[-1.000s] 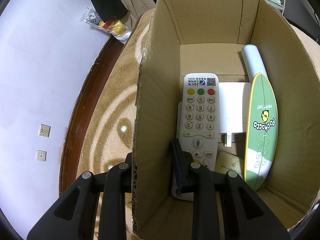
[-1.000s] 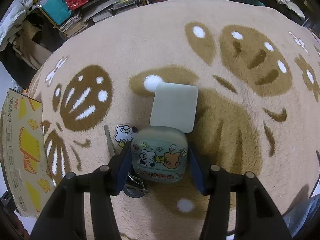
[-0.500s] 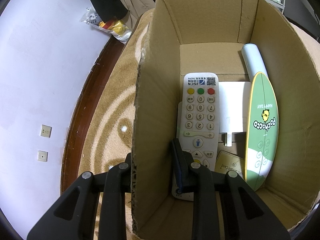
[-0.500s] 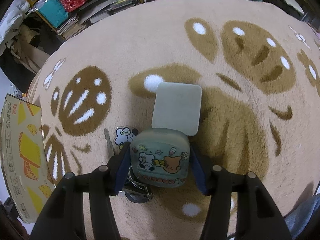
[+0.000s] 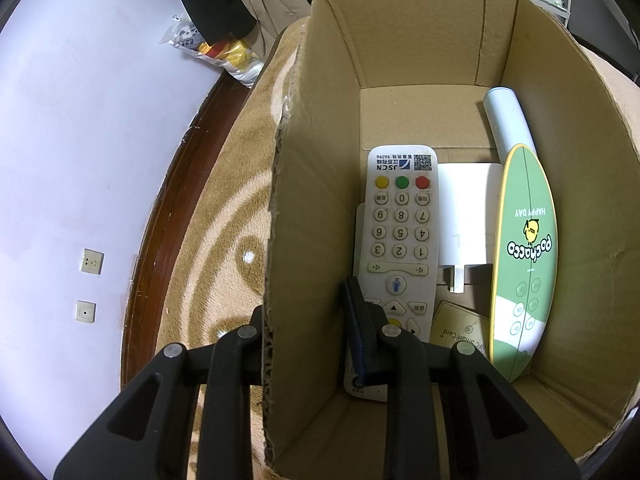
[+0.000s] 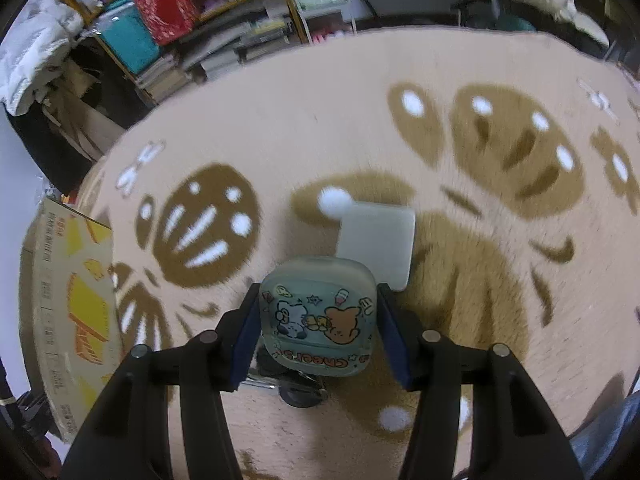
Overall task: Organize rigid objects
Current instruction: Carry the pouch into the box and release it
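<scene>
Right tool [image 6: 318, 330] clamped on the cartoon case [image 6: 318, 322], lifted above the rug [image 6: 460, 276]; side-only contact risks slipping. Left tool [image 5: 308, 344], fingers apart, straddles the box [image 5: 304, 200] wall at 6 o'clock; tipping possible.

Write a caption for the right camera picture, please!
Right gripper holds a cartoon-printed case above the patterned rug, near a pale square pad.

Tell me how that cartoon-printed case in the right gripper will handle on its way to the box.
The case looks like a smooth, glossy shell with rounded corners, so it may slip between the right gripper's pads. It seems stiff, keeping its shape in the grip. A metal ring dangles underneath and could swing or snag on the cardboard box.
</scene>
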Demonstrator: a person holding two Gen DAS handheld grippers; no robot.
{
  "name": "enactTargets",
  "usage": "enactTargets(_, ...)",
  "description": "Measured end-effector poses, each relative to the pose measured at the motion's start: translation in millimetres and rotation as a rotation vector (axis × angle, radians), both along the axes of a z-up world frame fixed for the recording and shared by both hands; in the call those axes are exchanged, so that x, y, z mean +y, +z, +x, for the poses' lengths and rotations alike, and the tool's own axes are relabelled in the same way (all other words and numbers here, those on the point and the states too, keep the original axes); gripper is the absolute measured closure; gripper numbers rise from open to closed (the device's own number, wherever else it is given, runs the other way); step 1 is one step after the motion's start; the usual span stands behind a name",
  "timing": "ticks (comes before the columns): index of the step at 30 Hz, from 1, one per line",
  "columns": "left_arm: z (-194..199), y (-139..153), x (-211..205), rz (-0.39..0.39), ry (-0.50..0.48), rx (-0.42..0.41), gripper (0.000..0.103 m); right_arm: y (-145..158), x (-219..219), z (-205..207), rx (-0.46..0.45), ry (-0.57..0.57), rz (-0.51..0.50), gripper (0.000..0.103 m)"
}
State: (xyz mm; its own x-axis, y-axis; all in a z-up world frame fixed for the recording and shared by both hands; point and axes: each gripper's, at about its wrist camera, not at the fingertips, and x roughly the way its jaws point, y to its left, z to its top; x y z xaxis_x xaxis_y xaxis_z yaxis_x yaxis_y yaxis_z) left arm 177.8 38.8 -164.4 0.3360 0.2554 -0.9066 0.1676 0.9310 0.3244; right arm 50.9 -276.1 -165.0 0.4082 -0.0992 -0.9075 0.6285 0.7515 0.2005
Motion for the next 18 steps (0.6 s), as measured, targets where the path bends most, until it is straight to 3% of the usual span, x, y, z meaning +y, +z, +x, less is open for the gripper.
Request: enactTargets(18, 1, -2, -2, 0.006, -0.003, 0.0, 0.078, 47, 57, 20, -0.214, 0.198, 0.003, 0.045)
